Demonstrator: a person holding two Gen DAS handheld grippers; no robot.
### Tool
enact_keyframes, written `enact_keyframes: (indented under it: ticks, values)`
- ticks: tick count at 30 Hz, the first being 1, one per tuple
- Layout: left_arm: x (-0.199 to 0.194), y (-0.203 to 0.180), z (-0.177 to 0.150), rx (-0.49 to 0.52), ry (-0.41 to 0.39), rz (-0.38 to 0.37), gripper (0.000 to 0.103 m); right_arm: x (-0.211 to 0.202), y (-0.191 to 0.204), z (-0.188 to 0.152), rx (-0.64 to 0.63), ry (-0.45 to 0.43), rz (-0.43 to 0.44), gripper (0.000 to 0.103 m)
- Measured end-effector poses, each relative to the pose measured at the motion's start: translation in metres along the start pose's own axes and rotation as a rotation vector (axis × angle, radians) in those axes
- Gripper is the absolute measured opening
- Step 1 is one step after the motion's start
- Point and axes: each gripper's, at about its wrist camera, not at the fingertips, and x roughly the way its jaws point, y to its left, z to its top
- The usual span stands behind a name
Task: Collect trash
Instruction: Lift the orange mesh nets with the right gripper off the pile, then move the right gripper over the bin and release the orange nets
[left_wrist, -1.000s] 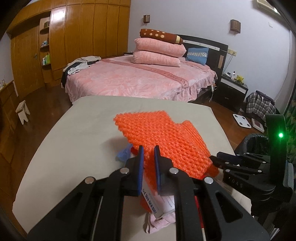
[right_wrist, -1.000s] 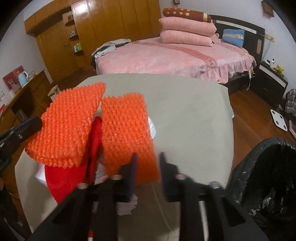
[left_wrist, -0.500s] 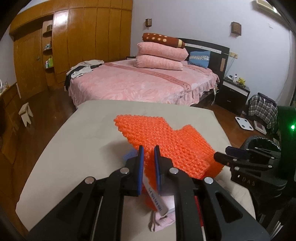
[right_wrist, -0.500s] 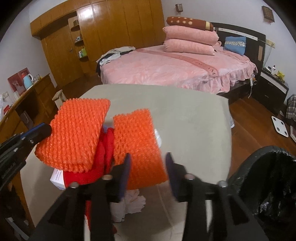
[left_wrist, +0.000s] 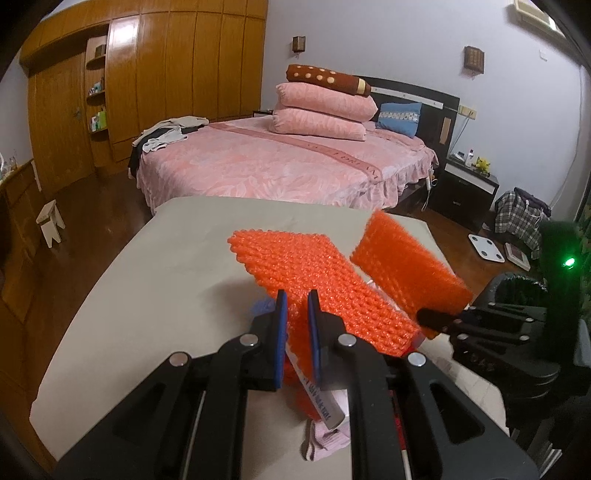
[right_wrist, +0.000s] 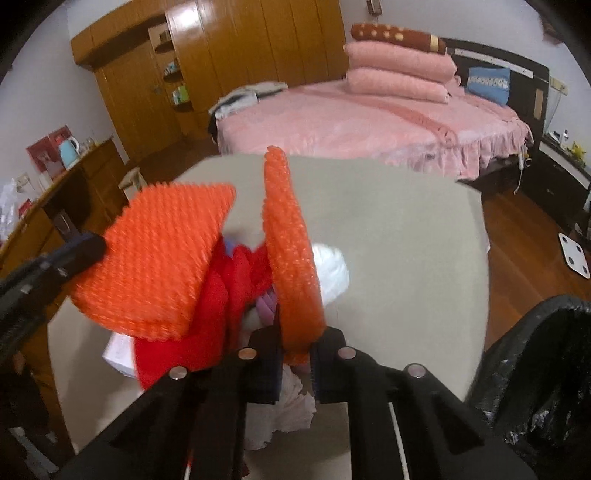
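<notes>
Two orange bubble-wrap sheets, both raised above the grey surface (left_wrist: 155, 266). Left hand-held gripper (left_wrist: 295, 306) clamped on the flat orange bubble-wrap sheet (left_wrist: 295, 266); right hand-held gripper (right_wrist: 295, 332) clamped on the edge-on orange bubble-wrap sheet (right_wrist: 288, 236). Red cloth (right_wrist: 221, 295) heaped beneath. Black-lined bin (right_wrist: 546, 354) beside the surface's right edge.

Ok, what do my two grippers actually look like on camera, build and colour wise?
Both are matte black plastic linkages with round silver pins at the joints. The left gripper has flat blue pads on its fingers. The right gripper appears blurred; its pads look dark blue. Seen from the left wrist view, its body carries a lit green LED and faint embossed lettering. No cables or sleeves show.
</notes>
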Motion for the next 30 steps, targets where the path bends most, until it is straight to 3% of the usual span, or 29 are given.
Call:
enact_keyframes:
  ticks: [4, 15, 22, 30]
  values:
    - [-0.006, -0.005, 0.006, 0.004, -0.018, -0.017, 0.010, -0.026, 0.001, 0.008, 0.010, -0.061, 0.018, 0.012]
    - [-0.029, -0.043, 0.026, 0.045, -0.075, -0.111, 0.010, -0.079, -0.023, 0.008, 0.055, -0.124, -0.011, 0.012]
    - [-0.033, -0.096, 0.029, 0.105, -0.092, -0.198, 0.010, -0.121, -0.057, -0.008, 0.096, -0.164, -0.100, 0.012]
    - [-0.022, -0.184, 0.017, 0.197, -0.074, -0.347, 0.010, -0.158, -0.129, -0.044, 0.210, -0.155, -0.268, 0.012]
